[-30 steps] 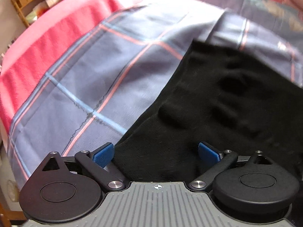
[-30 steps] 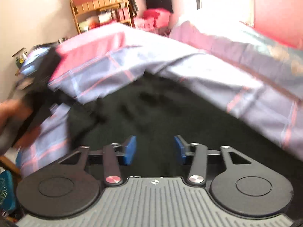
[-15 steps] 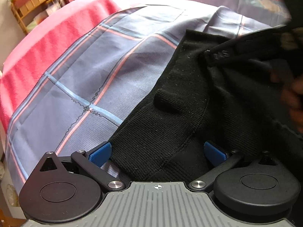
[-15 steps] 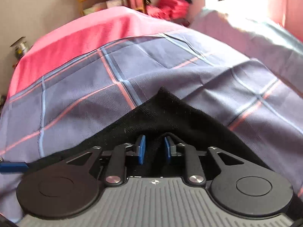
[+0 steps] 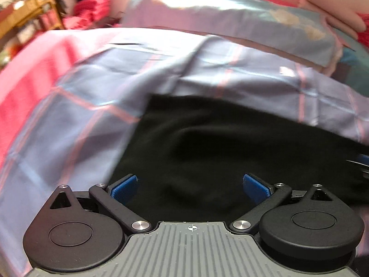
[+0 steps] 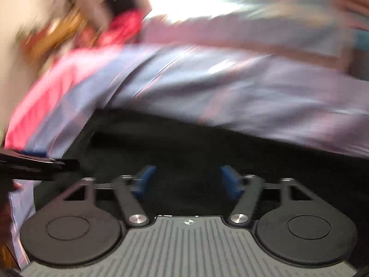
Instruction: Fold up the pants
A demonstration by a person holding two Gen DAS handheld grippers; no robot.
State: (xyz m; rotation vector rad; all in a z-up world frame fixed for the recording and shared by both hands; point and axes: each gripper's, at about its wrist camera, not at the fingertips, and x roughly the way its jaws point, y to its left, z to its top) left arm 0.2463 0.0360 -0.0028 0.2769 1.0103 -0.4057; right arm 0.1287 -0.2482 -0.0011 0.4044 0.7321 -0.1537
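Note:
Black pants [image 5: 207,143] lie on a blue plaid bedsheet [image 5: 87,101]. My left gripper [image 5: 190,188] is open, its blue pads wide apart just above the near part of the pants, holding nothing. In the right wrist view the pants [image 6: 207,147] fill the lower middle, blurred by motion. My right gripper [image 6: 188,181] is open over the black fabric and empty. The left gripper's tip [image 6: 34,159] shows at the left edge of the right wrist view; the right gripper's tip [image 5: 362,164] shows at the right edge of the left wrist view.
A pink blanket [image 5: 27,78] covers the bed's left side. A pillow in a pale blue case [image 5: 253,25] lies at the back. A wooden shelf [image 5: 25,16] stands far left, beyond the bed.
My right gripper has opened and let go of the pants fold it pinched half a second ago. Both cameras have swung up and back; the pants now lie flatter.

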